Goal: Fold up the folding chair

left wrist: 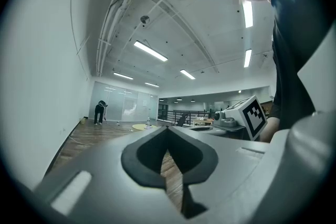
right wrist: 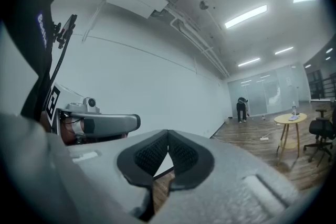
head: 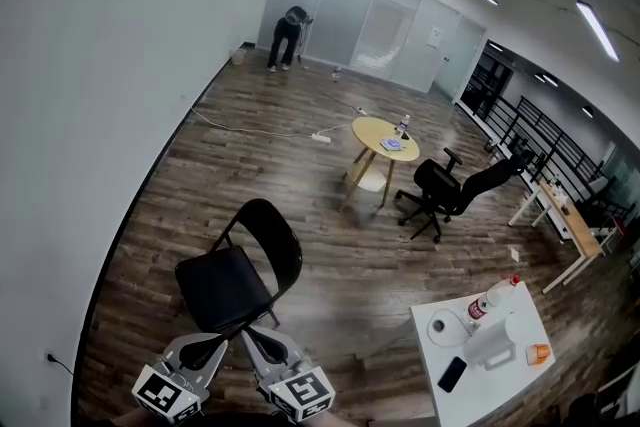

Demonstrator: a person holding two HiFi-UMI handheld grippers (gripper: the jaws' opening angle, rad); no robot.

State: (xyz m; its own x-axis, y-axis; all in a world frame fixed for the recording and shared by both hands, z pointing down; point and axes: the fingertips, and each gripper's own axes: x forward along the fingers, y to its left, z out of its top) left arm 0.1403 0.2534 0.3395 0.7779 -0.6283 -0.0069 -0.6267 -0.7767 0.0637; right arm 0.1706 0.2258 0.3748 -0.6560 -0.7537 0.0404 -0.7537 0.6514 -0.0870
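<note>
Wood floor bears the unfolded folding chair; left gripper, right gripper fingers clenched empty.

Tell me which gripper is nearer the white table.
Right. The right gripper is left of the white table, with a gap between; the left gripper lies farther left, beyond the right one.

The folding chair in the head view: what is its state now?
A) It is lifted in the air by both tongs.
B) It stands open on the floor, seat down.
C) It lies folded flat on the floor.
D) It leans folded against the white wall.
B: the folding chair stands unfolded on the wooden floor, with its seat level and its backrest upright.
</note>
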